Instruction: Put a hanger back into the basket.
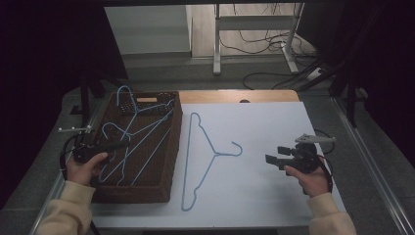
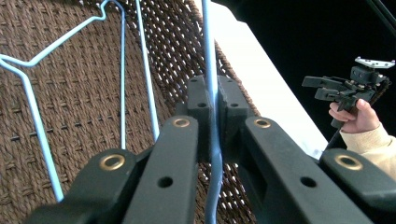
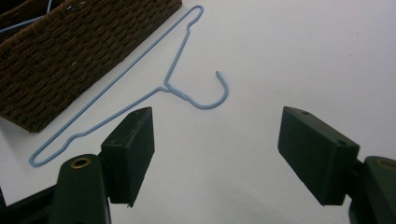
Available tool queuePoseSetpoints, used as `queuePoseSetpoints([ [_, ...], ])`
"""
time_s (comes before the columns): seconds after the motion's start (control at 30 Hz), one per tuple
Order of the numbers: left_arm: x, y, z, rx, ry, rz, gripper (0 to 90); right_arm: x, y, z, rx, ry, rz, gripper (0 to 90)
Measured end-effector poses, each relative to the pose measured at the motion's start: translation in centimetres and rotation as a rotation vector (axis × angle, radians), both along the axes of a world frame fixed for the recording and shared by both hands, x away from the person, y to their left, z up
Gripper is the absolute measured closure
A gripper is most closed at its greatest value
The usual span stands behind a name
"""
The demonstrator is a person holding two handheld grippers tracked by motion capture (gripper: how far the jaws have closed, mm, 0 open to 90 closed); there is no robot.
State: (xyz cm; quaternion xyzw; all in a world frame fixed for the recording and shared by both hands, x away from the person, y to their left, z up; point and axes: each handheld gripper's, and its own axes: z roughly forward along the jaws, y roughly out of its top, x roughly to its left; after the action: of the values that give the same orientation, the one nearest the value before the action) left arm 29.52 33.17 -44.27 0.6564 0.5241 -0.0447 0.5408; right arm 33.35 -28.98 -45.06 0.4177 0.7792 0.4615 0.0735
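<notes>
A brown woven basket (image 1: 164,161) stands at the table's left and holds several light-blue wire hangers (image 1: 128,128). My left gripper (image 1: 123,145) reaches over the basket, shut on the wire of one blue hanger (image 2: 208,51); the wire runs between its closed jaws in the left gripper view (image 2: 213,100). Another blue hanger (image 1: 209,155) lies flat on the white table beside the basket, hook pointing right. My right gripper (image 1: 272,156) hovers open to the right of that hook, and nothing is between its jaws (image 3: 217,140). The flat hanger (image 3: 173,85) lies ahead of them.
The white table top (image 1: 274,122) stretches right of the basket (image 3: 70,46). Behind the table there is a floor with cables and a metal desk frame (image 1: 254,29). Dark curtains flank both sides. My right gripper (image 2: 327,87) is visible far off in the left gripper view.
</notes>
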Motion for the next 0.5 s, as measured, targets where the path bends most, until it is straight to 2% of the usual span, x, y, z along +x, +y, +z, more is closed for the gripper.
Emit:
queuePoseSetpoints([
  [0.13, 0.03, 0.32, -0.07, 0.015, -0.003, -0.004, 86.1, -0.04, 0.05, 0.01, 0.001, -0.001, 0.001, 27.4],
  [0.2, 0.14, 0.51, -0.25, 0.008, 0.013, -0.013, 86.0, -0.06, 0.02, 0.03, 0.002, 0.0, 0.001, 27.4],
  [0.43, 0.18, 0.21, -0.17, 0.022, 0.018, -0.03, 86.0, -0.11, -0.11, 0.09, 0.005, -0.002, -0.004, 27.4],
  [0.5, 0.4, 0.16, -0.28, 0.026, 0.045, -0.04, 85.8, -0.12, -0.12, 0.1, 0.005, -0.002, -0.004, 27.4],
])
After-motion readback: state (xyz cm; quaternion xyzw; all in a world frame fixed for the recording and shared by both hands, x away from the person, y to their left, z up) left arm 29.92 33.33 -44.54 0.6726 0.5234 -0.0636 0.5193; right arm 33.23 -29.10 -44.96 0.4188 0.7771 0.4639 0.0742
